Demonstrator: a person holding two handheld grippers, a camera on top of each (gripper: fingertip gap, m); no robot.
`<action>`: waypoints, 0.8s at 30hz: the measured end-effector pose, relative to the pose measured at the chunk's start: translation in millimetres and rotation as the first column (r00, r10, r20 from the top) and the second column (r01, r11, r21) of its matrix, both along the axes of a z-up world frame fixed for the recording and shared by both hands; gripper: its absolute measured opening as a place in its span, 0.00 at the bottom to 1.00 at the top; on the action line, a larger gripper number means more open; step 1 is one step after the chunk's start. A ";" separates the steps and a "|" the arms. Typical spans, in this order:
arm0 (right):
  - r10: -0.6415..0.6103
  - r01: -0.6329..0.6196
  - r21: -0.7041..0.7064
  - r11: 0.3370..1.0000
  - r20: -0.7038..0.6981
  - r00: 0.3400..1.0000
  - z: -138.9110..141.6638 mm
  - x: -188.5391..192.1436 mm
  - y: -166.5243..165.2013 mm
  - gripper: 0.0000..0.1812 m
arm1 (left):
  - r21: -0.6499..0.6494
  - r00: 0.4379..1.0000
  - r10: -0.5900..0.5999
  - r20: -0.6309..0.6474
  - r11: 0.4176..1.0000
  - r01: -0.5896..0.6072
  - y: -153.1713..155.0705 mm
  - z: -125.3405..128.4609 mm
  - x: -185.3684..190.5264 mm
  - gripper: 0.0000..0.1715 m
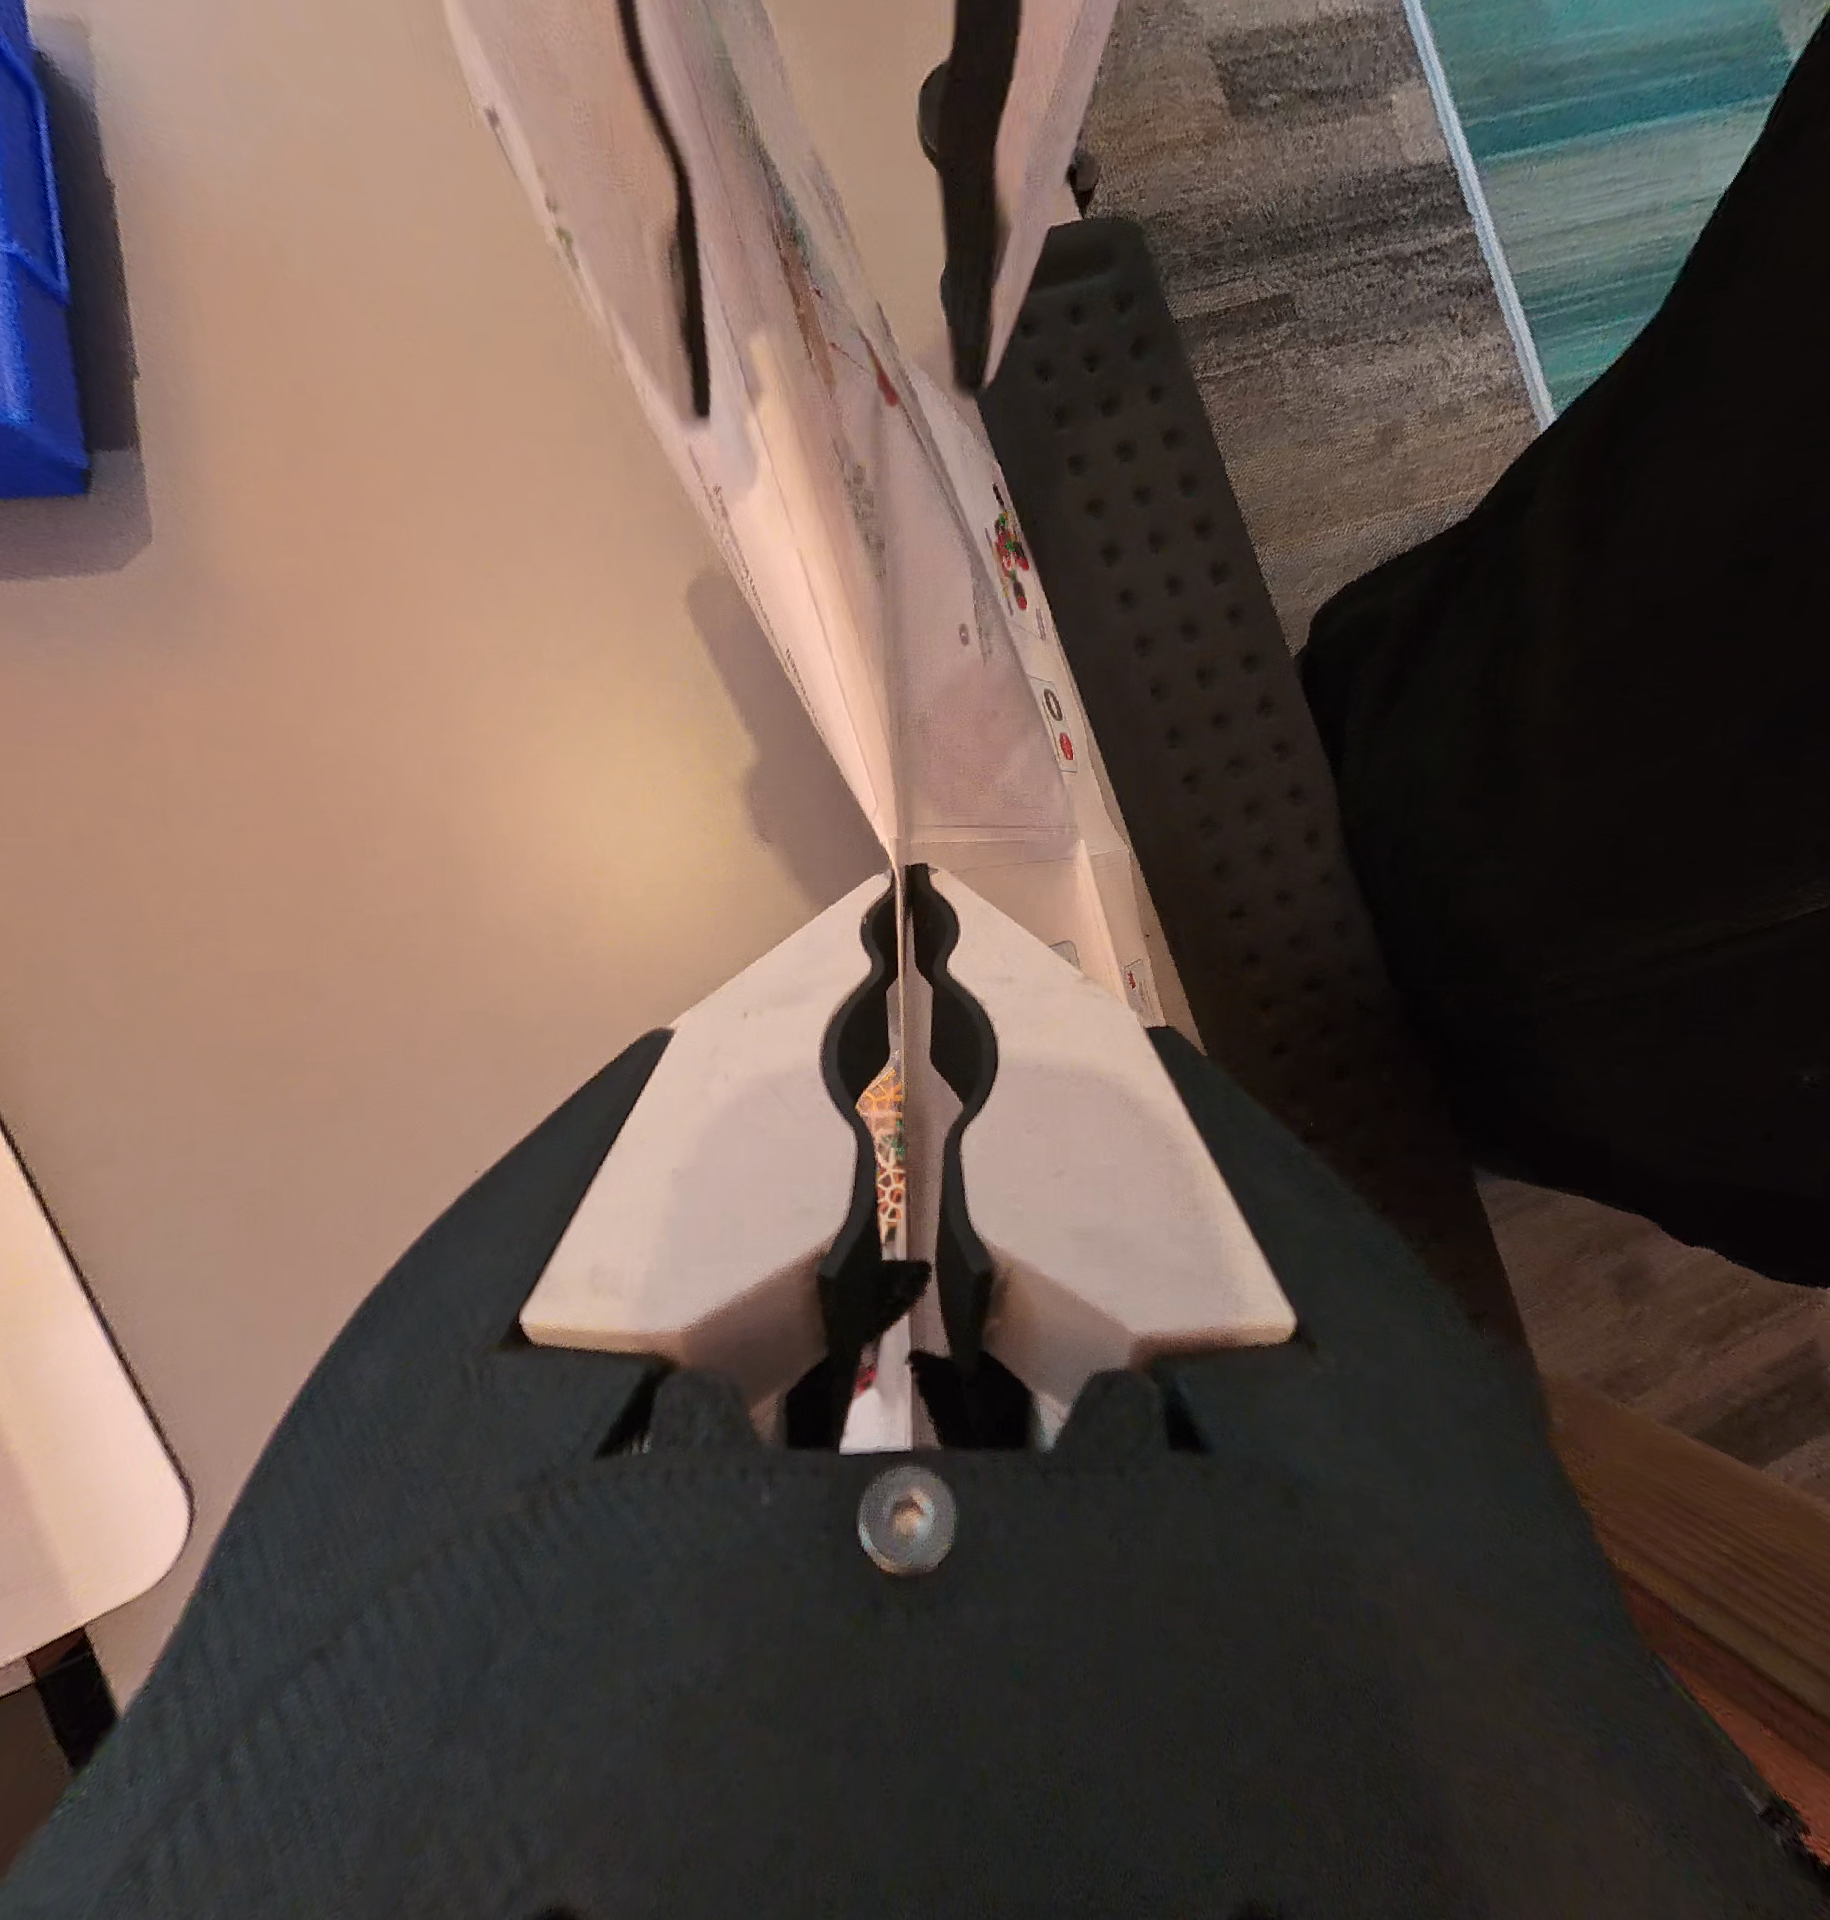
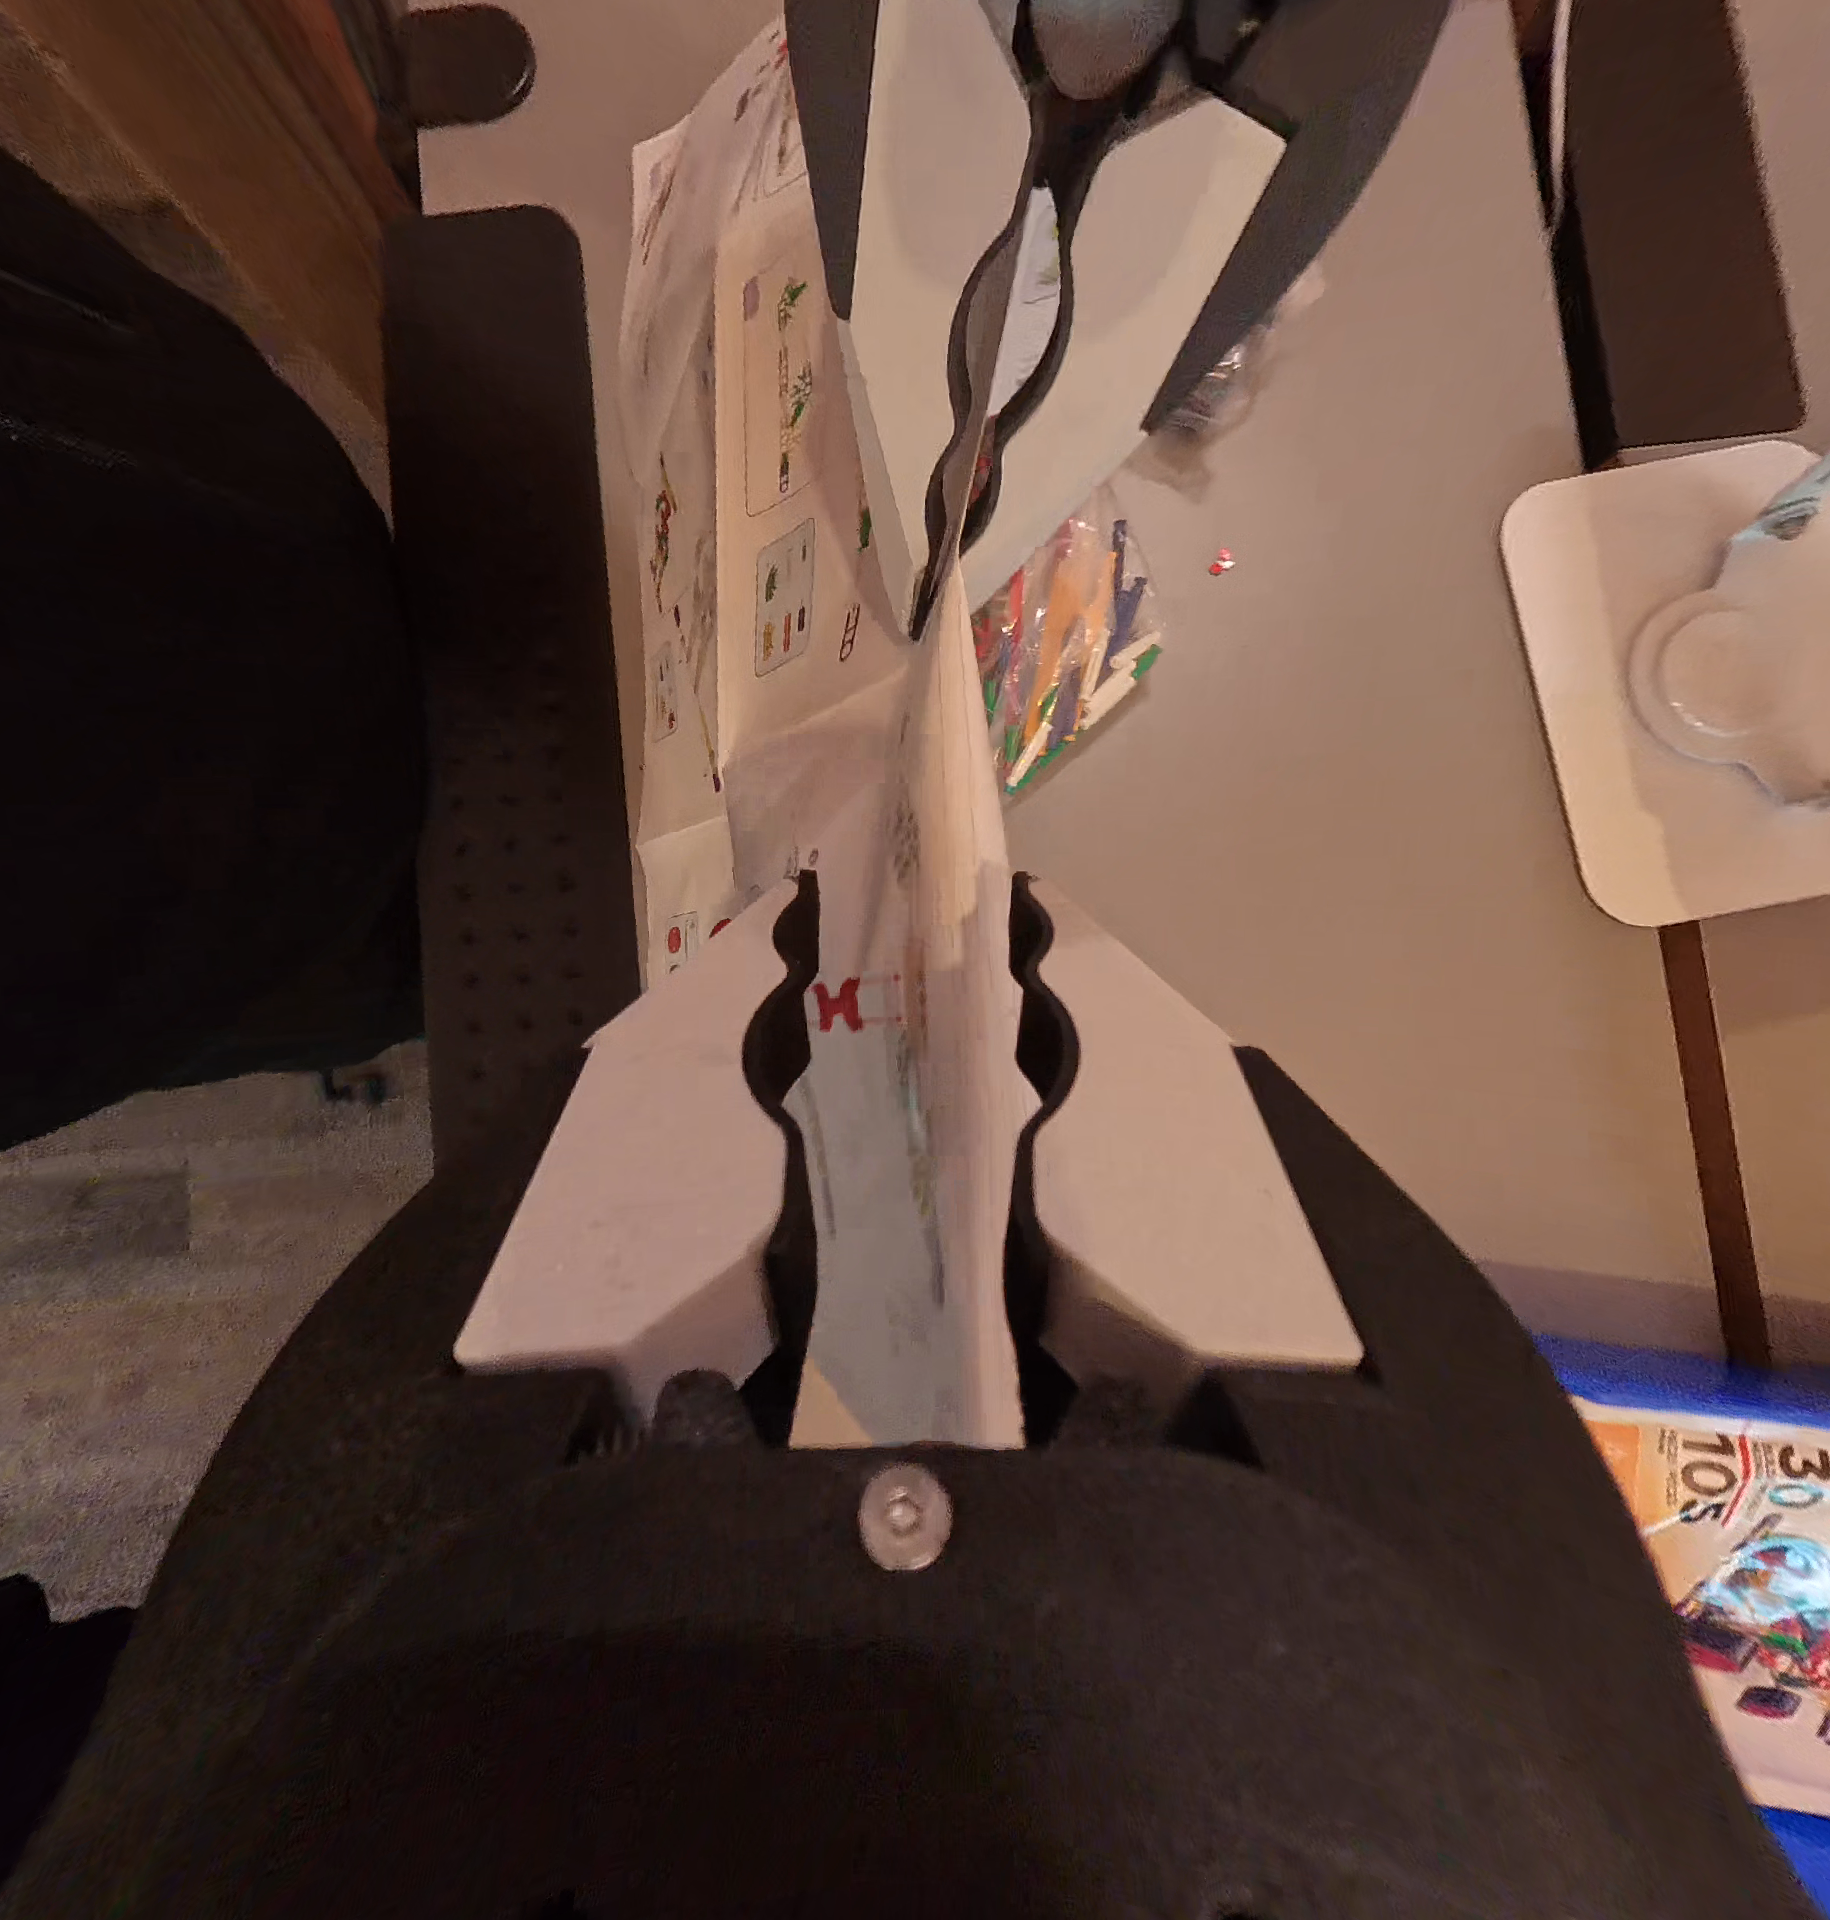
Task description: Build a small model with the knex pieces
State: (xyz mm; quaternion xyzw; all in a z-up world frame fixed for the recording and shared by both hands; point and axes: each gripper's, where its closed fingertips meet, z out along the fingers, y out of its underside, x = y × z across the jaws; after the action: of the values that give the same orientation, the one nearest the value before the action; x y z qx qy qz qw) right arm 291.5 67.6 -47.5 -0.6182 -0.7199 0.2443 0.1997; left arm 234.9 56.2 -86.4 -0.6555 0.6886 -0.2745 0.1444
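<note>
In my left wrist view the right gripper (image 1: pixel 828 400) is cut off by the top edge and blurred, and the blue bin (image 1: pixel 17 312) runs off the left edge. In my right wrist view the paper sheet (image 2: pixel 942 1195) between the fingers is smeared, so I cannot make out its drawings; the left gripper (image 2: pixel 937 582) is cut by the top edge. The small red bits (image 2: pixel 1220 564) on the table (image 2: pixel 1306 935) are too small for me to identify, and the box (image 2: pixel 1763 1600) runs past the right edge.

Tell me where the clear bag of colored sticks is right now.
In the right wrist view the bag of colored sticks lies on the beige table, just right of the raised instruction sheet, beneath the left tongs.
</note>
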 end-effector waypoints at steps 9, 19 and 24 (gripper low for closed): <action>0.084 -0.071 -0.163 0.984 0.077 0.993 -16.7 -14.7 -10.7 0.00 | 0.038 0.999 -0.018 -0.037 0.999 0.020 -5.0 -1.5 -0.1 0.00; 0.070 -0.056 -0.160 0.986 0.085 0.994 -15.4 -16.2 -10.1 0.00 | 0.021 0.999 0.038 0.029 0.999 -0.039 0.6 10.0 18.4 0.05; 0.062 -0.033 -0.214 0.976 0.132 0.989 -22.7 10.2 -4.8 0.06 | 0.025 0.998 0.037 0.040 0.999 -0.038 2.7 12.8 15.0 0.00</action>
State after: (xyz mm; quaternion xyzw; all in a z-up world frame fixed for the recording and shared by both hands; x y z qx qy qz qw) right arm 301.6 62.8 -70.2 -0.6338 -0.7166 0.2808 0.0765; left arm 250.0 58.9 -73.6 -0.6609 0.6765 -0.2758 0.1718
